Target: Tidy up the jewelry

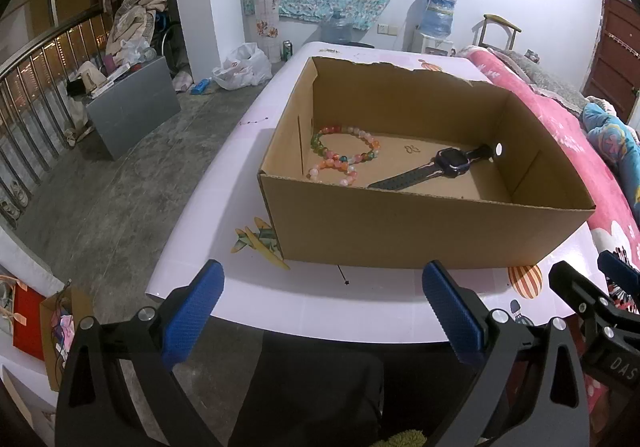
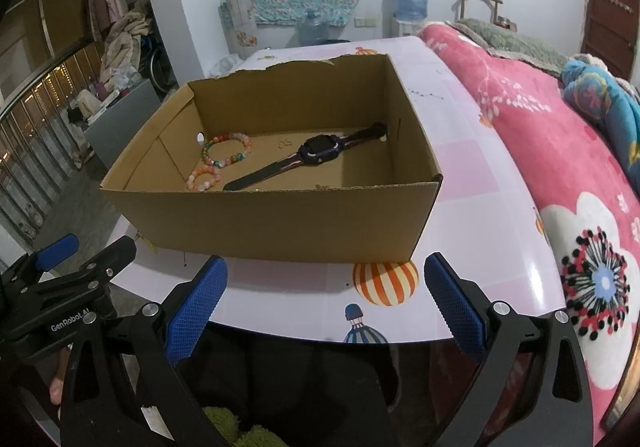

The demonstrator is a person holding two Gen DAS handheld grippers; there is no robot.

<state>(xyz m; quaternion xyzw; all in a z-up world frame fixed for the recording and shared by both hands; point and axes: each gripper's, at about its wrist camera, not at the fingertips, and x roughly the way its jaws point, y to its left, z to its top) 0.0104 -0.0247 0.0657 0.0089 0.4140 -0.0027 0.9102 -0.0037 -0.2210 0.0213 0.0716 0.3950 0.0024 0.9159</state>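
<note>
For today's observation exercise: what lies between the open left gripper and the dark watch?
In the left wrist view, bare table, then the brown cardboard box's near wall separates the left gripper from the dark watch.

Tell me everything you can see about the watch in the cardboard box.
The watch is a dark smartwatch with a squarish black face edged in purple and a textured, rubbery-looking black strap, unbuckled and stretched out straight. It lies flat and diagonal on the floor of the open cardboard box, its far strap end near a corner by a small round hole. The bead bracelets lie beside it, apparently not touching. Neither gripper touches it.

Left gripper (image 1: 322, 279) and right gripper (image 2: 326, 275) — both spread wide, empty.
</note>
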